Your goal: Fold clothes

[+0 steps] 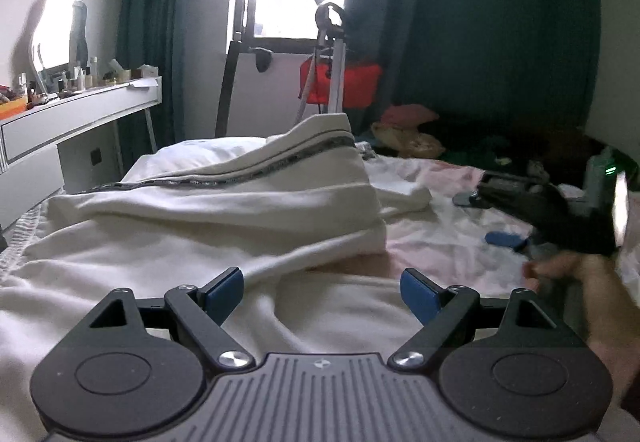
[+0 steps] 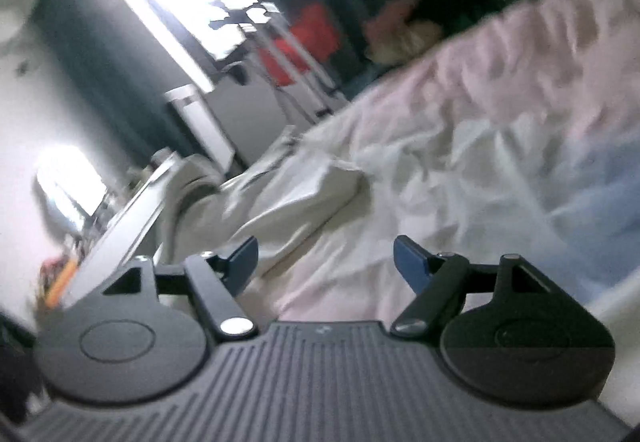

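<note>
With both the left gripper (image 1: 322, 290) and right gripper (image 2: 325, 262) spread apart and empty, the cream garment (image 1: 224, 209) lies bunched on the bed (image 1: 440, 238), so a pinch could catch the sheet or several layers.

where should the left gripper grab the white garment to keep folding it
Probably the near loose edge of the white garment, just ahead of the open left gripper. It lies flat and low there, so come in low from the near side. The far end is already doubled into a raised fold with a grey trim.
</note>
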